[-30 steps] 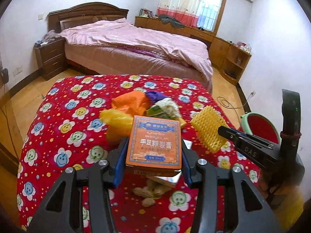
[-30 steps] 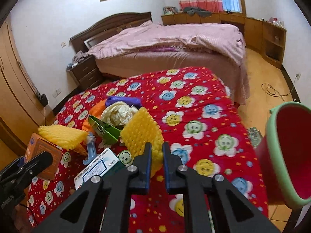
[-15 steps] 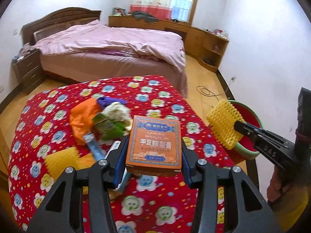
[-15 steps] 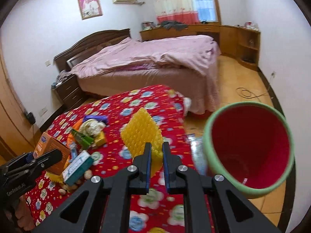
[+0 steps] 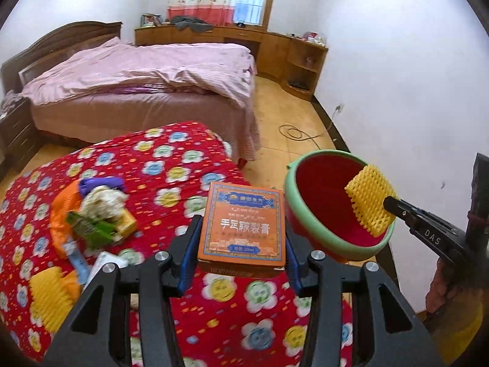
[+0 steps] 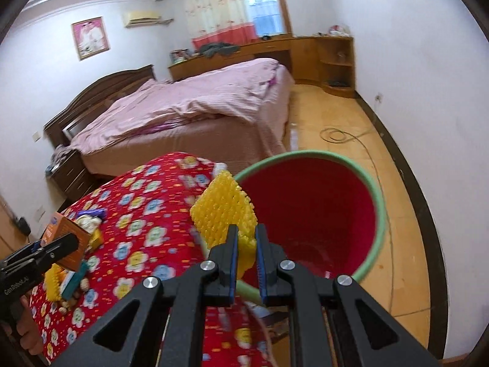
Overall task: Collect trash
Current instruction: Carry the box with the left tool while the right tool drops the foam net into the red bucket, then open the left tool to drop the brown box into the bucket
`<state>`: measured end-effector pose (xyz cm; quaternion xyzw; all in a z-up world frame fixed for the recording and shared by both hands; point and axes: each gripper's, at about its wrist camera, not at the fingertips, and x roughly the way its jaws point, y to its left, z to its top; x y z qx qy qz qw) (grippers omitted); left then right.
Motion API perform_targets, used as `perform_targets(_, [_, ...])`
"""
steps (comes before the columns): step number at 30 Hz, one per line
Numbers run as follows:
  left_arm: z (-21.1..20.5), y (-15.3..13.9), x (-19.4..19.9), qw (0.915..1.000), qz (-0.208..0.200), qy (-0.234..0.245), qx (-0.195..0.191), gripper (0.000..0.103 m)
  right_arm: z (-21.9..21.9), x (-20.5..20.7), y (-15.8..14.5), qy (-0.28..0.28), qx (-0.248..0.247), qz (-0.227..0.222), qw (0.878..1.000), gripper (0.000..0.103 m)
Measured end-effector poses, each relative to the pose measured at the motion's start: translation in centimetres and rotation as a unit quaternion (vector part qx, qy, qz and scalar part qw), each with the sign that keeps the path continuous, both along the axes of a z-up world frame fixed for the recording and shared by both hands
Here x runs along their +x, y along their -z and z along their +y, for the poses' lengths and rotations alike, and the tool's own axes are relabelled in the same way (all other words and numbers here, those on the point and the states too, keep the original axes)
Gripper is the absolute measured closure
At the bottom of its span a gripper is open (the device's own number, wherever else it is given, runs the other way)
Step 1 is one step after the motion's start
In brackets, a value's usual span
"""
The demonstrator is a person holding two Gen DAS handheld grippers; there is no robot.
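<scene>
My left gripper (image 5: 241,238) is shut on an orange box (image 5: 243,224), held above the right edge of the red flowered table cover (image 5: 171,165). My right gripper (image 6: 244,238) is shut on a yellow foam net (image 6: 224,211); in the left wrist view that yellow foam net (image 5: 371,203) hangs over the rim of the red bin (image 5: 324,205) with its green edge. In the right wrist view the red bin (image 6: 314,214) stands on the floor beside the table, just beyond the net. A pile of trash (image 5: 94,214) lies on the left of the cover.
A second yellow foam net (image 5: 50,293) and a small white carton (image 5: 104,263) lie near the table's front left. A bed with a pink quilt (image 5: 146,76) stands behind. A cable (image 6: 339,136) lies on the wooden floor by the white wall.
Both grippers have swung to the right, off the trash pile and toward the red bin. The foam net now hangs at the bin's rim, and the box is beside the bin.
</scene>
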<state>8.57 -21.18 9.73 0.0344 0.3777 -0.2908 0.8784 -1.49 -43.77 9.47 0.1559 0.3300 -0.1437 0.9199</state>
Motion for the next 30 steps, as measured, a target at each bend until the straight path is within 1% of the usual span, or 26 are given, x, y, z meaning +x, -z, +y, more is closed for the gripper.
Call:
perform_targets(7, [-5.1,1.6,0.5,0.9994,0.009,0.033,0.006,0.055,-4.5,-0.6,2.3,0.033,0.021,0.018,0.999,0.090])
perform_targets(10, [-7.2,2.2,0.6,0.9988,0.012,0.046,0.011,0.055,-5.9,-0.9,2.9,0.041,0.034,0.018,0.998,0.090])
perform_targets(14, [-10.1,3.2,0.9,0.9976,0.018,0.063,0.020,0.055,-6.9,-1.1,3.3,0.051,0.038,0.012,0.998,0.090])
perform_targets(19, [-13.1,4.5,1.4,0.9955,0.027,0.086,0.029,0.054,-7.9,-1.1,4.1,0.062,0.027,0.016,0.998,0.089])
perform_targets(22, [-14.3,5.0,1.4,0.9938,0.030,0.102,0.033,0.054,-8.3,-1.1,4.4,0.064,0.023,0.018,0.997,0.088])
perform_targets(25, [-15.0,5.3,1.4,0.9934,0.029,0.105,0.036,0.054,-8.7,-1.0,4.6,0.066,0.026,0.017,0.997,0.087])
perform_targets(27, [-15.2,5.2,1.4,0.9933,0.030,0.106,0.035,0.049,-8.7,-1.0,4.6,0.067,0.028,0.015,0.997,0.086])
perform_targets(28, [-15.2,5.2,1.4,0.9936,0.028,0.105,0.033,0.044,-8.7,-1.0,4.6,0.067,0.029,0.013,0.997,0.085])
perform_targets(30, [-15.2,5.1,1.4,0.9940,0.022,0.102,0.031,0.040,-8.6,-0.9,4.5,0.067,0.032,0.010,0.997,0.078])
